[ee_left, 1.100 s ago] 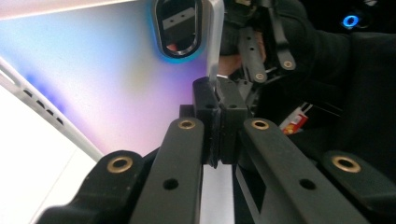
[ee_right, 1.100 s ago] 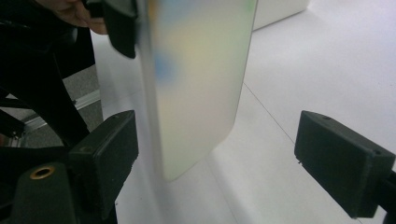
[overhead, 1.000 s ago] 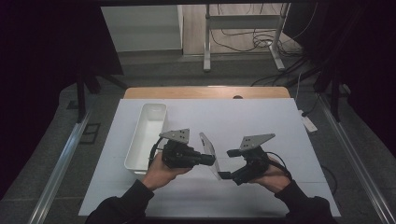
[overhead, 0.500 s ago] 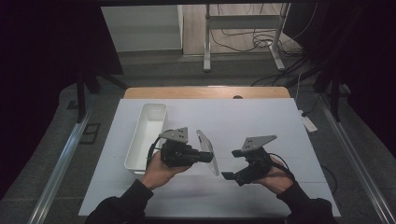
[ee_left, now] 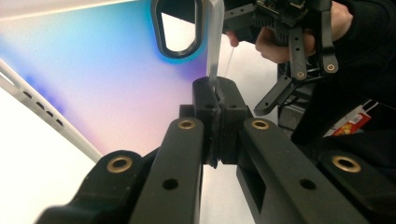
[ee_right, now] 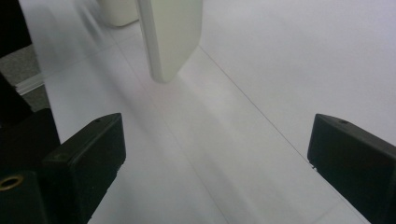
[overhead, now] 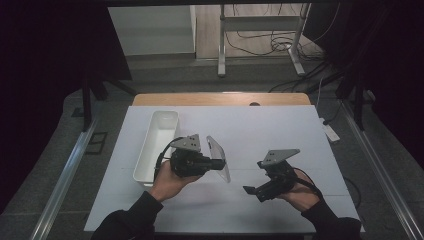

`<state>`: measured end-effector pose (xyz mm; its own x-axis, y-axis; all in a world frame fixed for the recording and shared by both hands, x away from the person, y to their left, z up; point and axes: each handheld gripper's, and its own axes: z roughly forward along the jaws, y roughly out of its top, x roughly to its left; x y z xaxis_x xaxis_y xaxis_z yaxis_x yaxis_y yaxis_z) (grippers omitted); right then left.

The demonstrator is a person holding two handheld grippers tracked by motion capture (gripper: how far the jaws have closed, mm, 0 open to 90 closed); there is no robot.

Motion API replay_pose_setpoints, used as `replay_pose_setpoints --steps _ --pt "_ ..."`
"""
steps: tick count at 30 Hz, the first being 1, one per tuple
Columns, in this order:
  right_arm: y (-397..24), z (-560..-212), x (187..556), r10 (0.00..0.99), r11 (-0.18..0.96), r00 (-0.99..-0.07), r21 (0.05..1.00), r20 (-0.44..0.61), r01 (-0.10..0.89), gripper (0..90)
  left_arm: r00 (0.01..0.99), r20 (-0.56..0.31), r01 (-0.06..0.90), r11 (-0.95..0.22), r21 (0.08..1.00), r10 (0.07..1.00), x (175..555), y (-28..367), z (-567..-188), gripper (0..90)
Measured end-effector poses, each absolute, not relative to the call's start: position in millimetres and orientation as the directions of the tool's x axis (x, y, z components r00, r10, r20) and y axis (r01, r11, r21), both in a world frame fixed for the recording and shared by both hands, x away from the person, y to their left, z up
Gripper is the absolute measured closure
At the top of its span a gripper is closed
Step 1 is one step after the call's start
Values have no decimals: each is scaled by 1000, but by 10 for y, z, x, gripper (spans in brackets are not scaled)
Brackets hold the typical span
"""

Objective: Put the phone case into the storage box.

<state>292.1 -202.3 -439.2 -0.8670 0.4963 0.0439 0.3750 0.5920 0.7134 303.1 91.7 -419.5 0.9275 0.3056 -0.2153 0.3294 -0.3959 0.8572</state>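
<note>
Above the white table (overhead: 250, 130), left gripper (overhead: 220, 163) clamps the clear flat plastic board (overhead: 218, 157) upright on edge; right gripper (overhead: 248, 190), jaws just opened, holds nothing. Keep the clamp firm; lower toward the long white plastic bin (overhead: 156, 145) slowly.

Table (overhead: 280, 125): white top with a strip of bare wood along its far edge, standing on grey carpet.
Tray (overhead: 156, 145): a long white tray lies on the table's left half, its length running away from the person, its near end by the left forearm.
Surface: faint straight lines cross the white top.
</note>
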Motion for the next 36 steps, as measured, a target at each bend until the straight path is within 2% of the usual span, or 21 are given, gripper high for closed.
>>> replay_pose_setpoints --steps 14,36 --pt "-2195 -4429 2853 553 586 -833 703 16 403 1 907 -173 336 -410 848 385 3096 947 -4144 883" --pt "-2466 -4431 2680 624 545 -781 729 -23 414 0 864 -127 355 -411 840 487 3257 1119 -4041 883"
